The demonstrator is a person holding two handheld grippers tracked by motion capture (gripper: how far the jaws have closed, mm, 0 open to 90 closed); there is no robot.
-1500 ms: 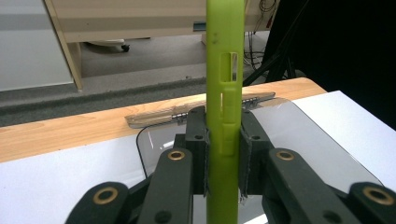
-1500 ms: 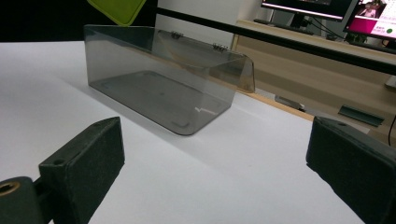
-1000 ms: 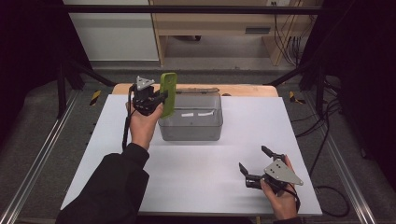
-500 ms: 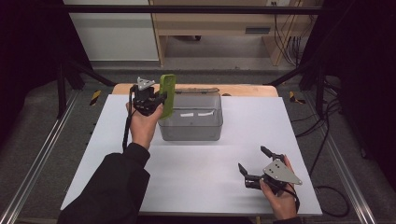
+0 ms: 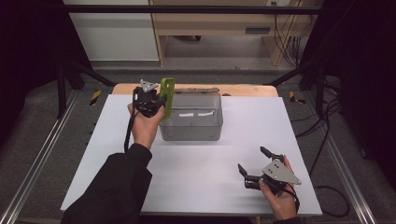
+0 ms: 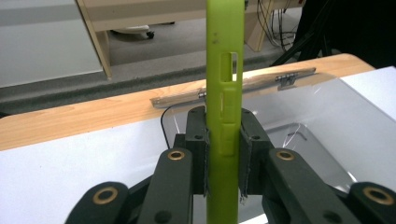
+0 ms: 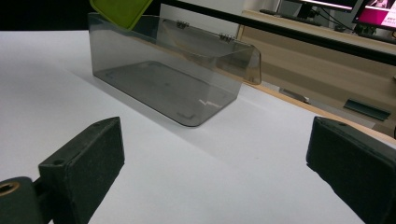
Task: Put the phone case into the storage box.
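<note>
Left gripper (image 5: 156, 100) barely shifted, raised.

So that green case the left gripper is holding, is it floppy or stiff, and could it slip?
The green case probably is fairly stiff: it stands straight above the left gripper without drooping. It looks thin with cut-outs, so likely light. The jaws pinch its flat faces squarely, so slipping seems unlikely, though the smooth surface might slide if the grip loosened.

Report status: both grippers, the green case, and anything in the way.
Left gripper shut on green case, upright over clear bin's left end. Right gripper open, low near table's front right. Nothing blocking.
</note>
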